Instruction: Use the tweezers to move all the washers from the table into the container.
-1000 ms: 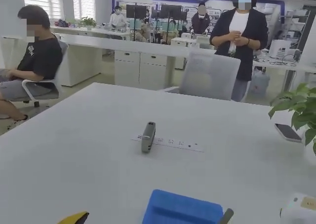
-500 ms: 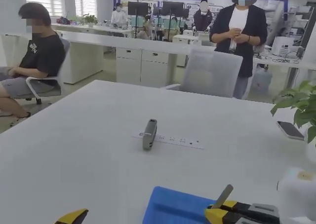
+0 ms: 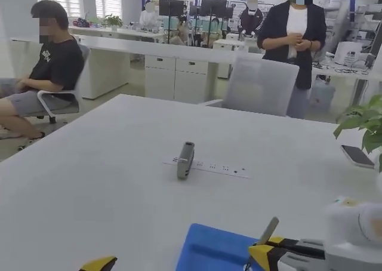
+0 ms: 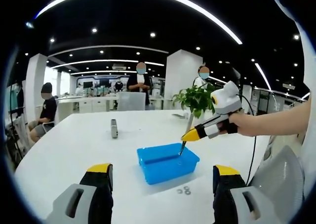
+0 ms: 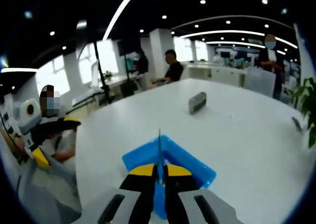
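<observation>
Jaws pinch tweezers point(image 5: 159, 152) over container point(image 5: 196, 168).

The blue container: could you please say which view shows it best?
Left gripper view: the whole blue container is visible. The head view crops it at the bottom; the right gripper view has the right gripper and tweezers covering part.

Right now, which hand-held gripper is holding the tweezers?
The right hand-held gripper: its jaws are shut on the tweezers, which point into the blue container. The left hand-held gripper stands open, holding nothing.
</observation>
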{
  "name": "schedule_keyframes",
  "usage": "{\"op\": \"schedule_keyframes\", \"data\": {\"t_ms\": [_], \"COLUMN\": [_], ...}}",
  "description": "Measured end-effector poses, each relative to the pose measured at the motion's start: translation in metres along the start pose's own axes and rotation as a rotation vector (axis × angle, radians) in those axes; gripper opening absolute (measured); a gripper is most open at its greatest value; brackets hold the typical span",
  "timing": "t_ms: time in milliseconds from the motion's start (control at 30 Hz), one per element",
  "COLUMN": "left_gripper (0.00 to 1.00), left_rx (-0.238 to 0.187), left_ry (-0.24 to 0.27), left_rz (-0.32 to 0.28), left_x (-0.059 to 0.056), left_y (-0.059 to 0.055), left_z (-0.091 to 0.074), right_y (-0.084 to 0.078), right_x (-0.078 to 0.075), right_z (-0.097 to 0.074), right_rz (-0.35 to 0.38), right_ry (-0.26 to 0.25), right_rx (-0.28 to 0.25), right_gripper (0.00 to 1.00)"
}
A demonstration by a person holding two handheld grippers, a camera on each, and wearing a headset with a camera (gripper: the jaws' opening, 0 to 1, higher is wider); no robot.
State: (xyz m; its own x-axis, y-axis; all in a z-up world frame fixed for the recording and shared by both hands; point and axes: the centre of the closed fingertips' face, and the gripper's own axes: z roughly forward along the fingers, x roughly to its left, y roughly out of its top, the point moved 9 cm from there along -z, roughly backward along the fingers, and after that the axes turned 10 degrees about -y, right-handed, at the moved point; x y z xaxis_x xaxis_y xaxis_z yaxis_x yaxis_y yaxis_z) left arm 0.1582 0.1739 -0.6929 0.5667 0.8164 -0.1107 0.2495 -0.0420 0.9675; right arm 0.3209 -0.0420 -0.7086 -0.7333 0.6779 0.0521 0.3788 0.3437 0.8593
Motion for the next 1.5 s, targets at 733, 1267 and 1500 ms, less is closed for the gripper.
{"op": "schedule_keyframes", "data": {"t_ms": [733, 1267, 1500], "left_gripper": [0.84, 0.84, 0.84], "left_rx": [-0.005, -0.022, -0.024], "left_ry": [0.003, 0.012, 0.010], "left_rz": [-0.027, -0.074, -0.075], "left_x": [0.002, 0.005, 0.004], "left_y": [0.003, -0.004, -0.005], "left_z": [0.000, -0.003, -0.002], "right_y": [-0.020, -0.027, -0.029], "right_x": [-0.007, -0.007, -0.009], "right_z": [0.036, 0.043, 0.046], "right_rz": [-0.030, -0.057, -0.060], "right_ry": [0.009, 0.001, -0.002], "right_rx": [0.094, 0.126, 0.132], "right_gripper": [0.03, 0.03, 0.03]}}
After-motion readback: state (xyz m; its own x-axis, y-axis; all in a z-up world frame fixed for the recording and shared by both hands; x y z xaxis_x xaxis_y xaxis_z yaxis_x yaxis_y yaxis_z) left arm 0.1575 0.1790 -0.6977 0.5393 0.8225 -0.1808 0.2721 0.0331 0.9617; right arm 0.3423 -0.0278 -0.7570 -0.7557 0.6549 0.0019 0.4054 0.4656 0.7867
